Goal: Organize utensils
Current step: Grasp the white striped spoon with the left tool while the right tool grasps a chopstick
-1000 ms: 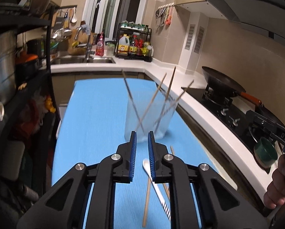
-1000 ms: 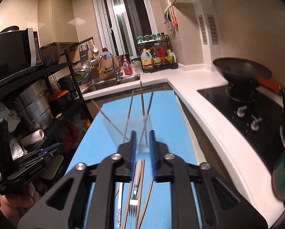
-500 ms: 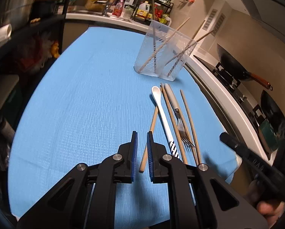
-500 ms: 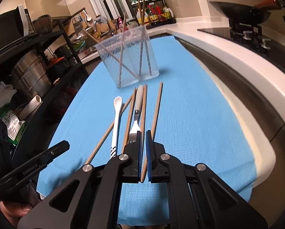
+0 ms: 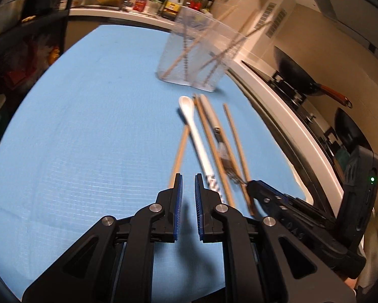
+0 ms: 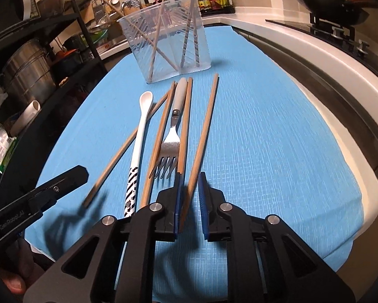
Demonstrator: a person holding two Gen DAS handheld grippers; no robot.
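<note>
A white spoon [image 6: 141,136] with a striped handle, a grey-handled fork [image 6: 175,121] and several wooden chopsticks lie side by side on the blue cloth [image 6: 264,126]. Behind them stands a clear plastic container [image 6: 168,40] holding several chopsticks. My right gripper [image 6: 190,174] hangs low over the near end of the rightmost chopstick [image 6: 206,123]. Its jaws are opening, with that end between them and a gap beside it. My left gripper [image 5: 187,176] is shut and holds nothing, just above the cloth near the spoon [image 5: 194,126] handle and a loose chopstick [image 5: 180,149].
A white counter edge [image 6: 315,50] runs along the right of the cloth, with a wok [image 6: 325,2] on the stove beyond. A dark shelf with metal pots [image 6: 24,75] stands at the left. A rack of bottles [image 5: 186,0] sits at the far back.
Both grippers have dropped toward the cloth and now point down at the row of utensils. The right jaws have parted a little around the chopstick end.
</note>
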